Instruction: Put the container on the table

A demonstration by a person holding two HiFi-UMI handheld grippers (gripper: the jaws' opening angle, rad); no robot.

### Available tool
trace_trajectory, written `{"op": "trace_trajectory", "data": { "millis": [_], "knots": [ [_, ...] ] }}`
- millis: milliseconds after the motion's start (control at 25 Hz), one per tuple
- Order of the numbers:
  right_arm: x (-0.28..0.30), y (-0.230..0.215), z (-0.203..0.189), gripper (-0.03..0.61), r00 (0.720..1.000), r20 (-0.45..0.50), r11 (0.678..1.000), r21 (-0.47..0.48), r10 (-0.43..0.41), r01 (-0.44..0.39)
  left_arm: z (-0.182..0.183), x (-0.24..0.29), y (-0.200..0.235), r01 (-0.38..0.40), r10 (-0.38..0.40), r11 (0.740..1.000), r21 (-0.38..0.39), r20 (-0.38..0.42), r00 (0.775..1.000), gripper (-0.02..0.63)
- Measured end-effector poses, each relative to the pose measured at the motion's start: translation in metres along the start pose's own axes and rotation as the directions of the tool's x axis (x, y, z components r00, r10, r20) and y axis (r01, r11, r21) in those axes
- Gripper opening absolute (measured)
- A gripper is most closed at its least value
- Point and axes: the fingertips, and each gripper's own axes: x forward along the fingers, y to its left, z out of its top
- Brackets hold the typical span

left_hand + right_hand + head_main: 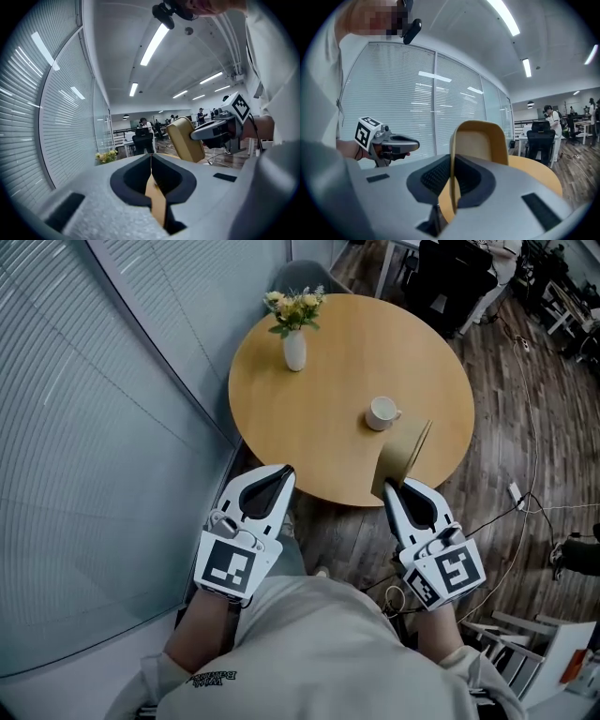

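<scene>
Right gripper [394,487] pinches the yellow container [406,452] by its rim at the round table [356,343]'s near edge, ready for placing; left gripper [283,471] closed, empty.

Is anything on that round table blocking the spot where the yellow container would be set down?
Nothing visible does. The right tool holds the container over the table's bare near edge. A white cup sits just beyond it; a flower vase stands farther off to the left.
</scene>
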Motion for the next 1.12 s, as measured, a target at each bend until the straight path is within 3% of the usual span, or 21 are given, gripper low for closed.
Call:
{"op": "trace_trajectory", "data": {
  "millis": [520, 1120],
  "knots": [
    [0.086, -0.034, 0.012, 0.038, 0.996, -0.041, 0.996, -0.034, -0.079, 0.078, -0.004, 0.053, 0.087, 0.031, -0.031, 0.999, -0.044, 0.007, 0.999, 0.021],
    [0.175, -0.034, 0.024, 0.038, 0.994, -0.067, 0.996, -0.020, -0.088, 0.086, -0.022, 0.082, 0.169, 0.075, -0.076, 0.996, -0.053, -0.023, 0.997, 0.021]
  ]
}}
